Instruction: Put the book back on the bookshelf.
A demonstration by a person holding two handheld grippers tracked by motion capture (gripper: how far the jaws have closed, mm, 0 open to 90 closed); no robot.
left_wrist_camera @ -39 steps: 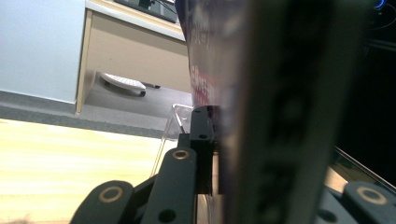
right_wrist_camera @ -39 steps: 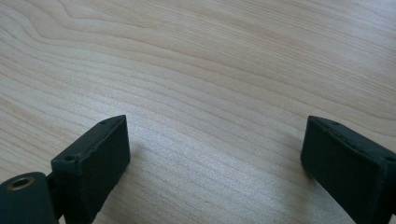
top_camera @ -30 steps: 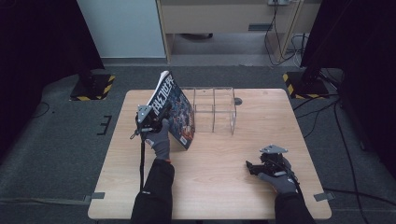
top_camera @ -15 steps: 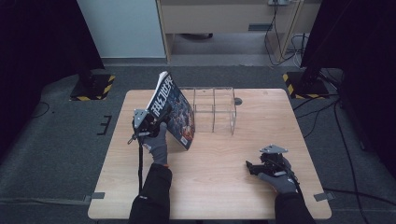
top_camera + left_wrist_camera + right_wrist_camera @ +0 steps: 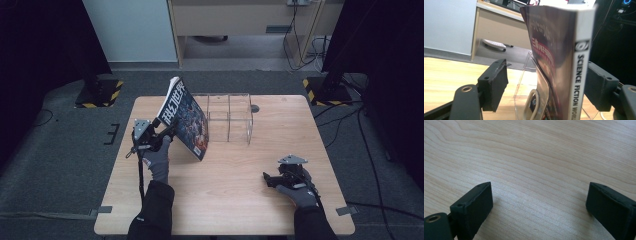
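Observation:
A magazine [image 5: 186, 117] with a dark, colourful cover stands tilted on the table, its top leaning left and its lower edge against a clear acrylic rack [image 5: 235, 120]. My left gripper [image 5: 167, 134] is at its left edge, and its jaws have just been opening. In the left gripper view the magazine's white spine [image 5: 580, 75] stands between the spread pads [image 5: 495, 83]. The left pad is well clear of it and the right one is close beside it. My right gripper [image 5: 268, 179] rests open on the wood near the front right, with nothing between its pads [image 5: 477, 202].
The rack has several upright clear dividers [image 5: 524, 82] and stands at the back middle of the wooden table [image 5: 240, 200]. Dark floor surrounds the table. Stands with yellow-black bases [image 5: 97, 95] sit off its far corners.
The left gripper's jaws have opened off the magazine, and the hand has drawn a little left and toward the person. The magazine keeps leaning at the rack. The right hand has stayed still.

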